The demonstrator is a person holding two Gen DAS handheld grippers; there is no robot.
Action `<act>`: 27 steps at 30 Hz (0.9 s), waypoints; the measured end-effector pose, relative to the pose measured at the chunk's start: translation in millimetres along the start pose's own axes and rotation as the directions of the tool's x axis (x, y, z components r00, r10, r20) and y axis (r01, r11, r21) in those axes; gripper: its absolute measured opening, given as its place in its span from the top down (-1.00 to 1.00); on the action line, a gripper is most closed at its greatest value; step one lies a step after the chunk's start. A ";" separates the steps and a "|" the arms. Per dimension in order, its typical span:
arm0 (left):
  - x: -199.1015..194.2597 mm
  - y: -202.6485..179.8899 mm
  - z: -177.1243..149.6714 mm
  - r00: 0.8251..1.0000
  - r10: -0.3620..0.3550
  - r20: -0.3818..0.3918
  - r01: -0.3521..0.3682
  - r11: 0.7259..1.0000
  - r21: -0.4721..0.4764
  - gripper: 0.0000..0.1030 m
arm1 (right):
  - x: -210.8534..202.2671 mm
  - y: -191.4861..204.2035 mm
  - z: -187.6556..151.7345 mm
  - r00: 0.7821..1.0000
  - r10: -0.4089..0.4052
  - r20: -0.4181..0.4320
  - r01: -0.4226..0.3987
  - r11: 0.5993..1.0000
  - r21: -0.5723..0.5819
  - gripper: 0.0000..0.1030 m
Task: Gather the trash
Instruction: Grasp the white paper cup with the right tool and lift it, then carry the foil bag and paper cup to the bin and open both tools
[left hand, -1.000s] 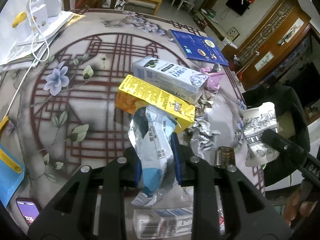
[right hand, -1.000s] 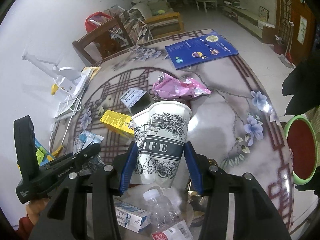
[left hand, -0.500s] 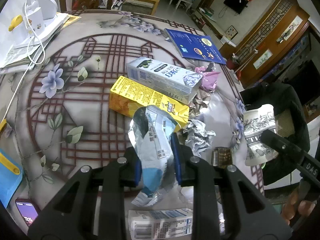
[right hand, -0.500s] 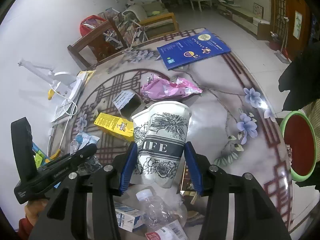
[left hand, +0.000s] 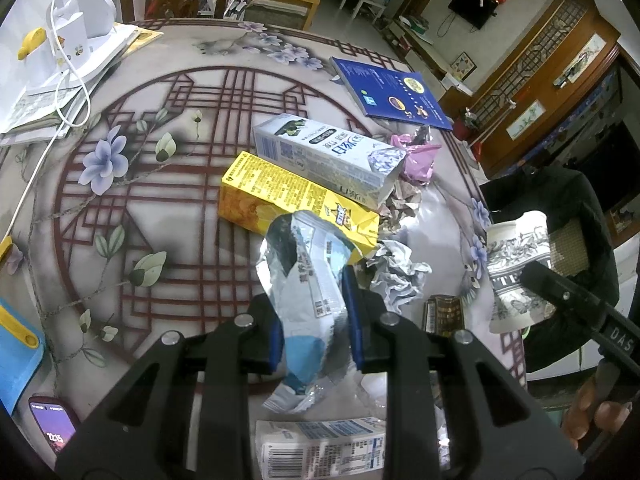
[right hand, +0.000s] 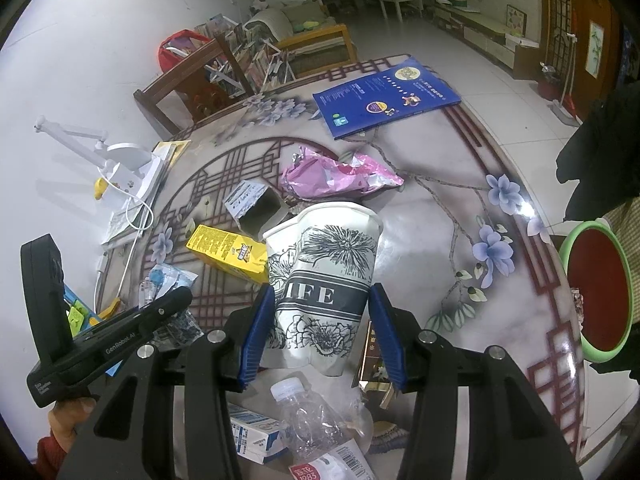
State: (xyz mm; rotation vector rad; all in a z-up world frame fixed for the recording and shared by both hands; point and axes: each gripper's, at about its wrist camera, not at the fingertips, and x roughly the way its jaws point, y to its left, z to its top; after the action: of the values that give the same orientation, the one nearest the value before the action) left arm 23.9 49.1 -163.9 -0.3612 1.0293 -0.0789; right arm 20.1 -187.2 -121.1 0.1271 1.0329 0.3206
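My left gripper [left hand: 314, 304] is shut on a crumpled silver and blue foil wrapper [left hand: 308, 288], held above the patterned table [left hand: 160, 184]. My right gripper [right hand: 322, 316] is shut on a dented paper cup [right hand: 326, 280] printed with black flowers; the same cup [left hand: 516, 272] shows at the right of the left wrist view. On the table lie a yellow carton [left hand: 296, 204], a white and blue carton [left hand: 324, 156], a pink wrapper [right hand: 336, 176], crumpled paper [left hand: 396, 276], a clear plastic bottle [right hand: 312, 420] and a small blue and white carton [right hand: 256, 436].
A blue booklet [right hand: 384, 96] lies at the table's far side. A white desk lamp [left hand: 76, 28] on papers stands at the far left, a phone [left hand: 52, 432] at the near left. A green-rimmed red bin [right hand: 596, 292] stands off the table's right edge. Wooden chairs [right hand: 192, 84] stand behind.
Both hands have lifted and drawn back slightly, so the table items sit a little farther off in both views. Both grips are unchanged.
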 end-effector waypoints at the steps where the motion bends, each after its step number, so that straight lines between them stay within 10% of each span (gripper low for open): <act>1: -0.1 0.0 0.1 1.000 -0.001 -0.001 0.001 1.000 0.000 0.53 | -0.1 0.0 0.1 1.000 0.000 0.000 0.000 1.000 0.000 0.08; 27: 11.2 -48.7 0.6 0.999 -0.039 -0.016 0.040 0.998 0.054 0.53 | -20.3 -45.2 -0.9 0.999 -0.040 0.030 0.038 0.998 0.055 0.08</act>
State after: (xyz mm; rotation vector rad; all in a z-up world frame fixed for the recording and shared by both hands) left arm 35.3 0.9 -156.7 -0.3317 1.0325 -0.1455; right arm 18.9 -236.5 -116.3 0.1606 1.0125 0.2546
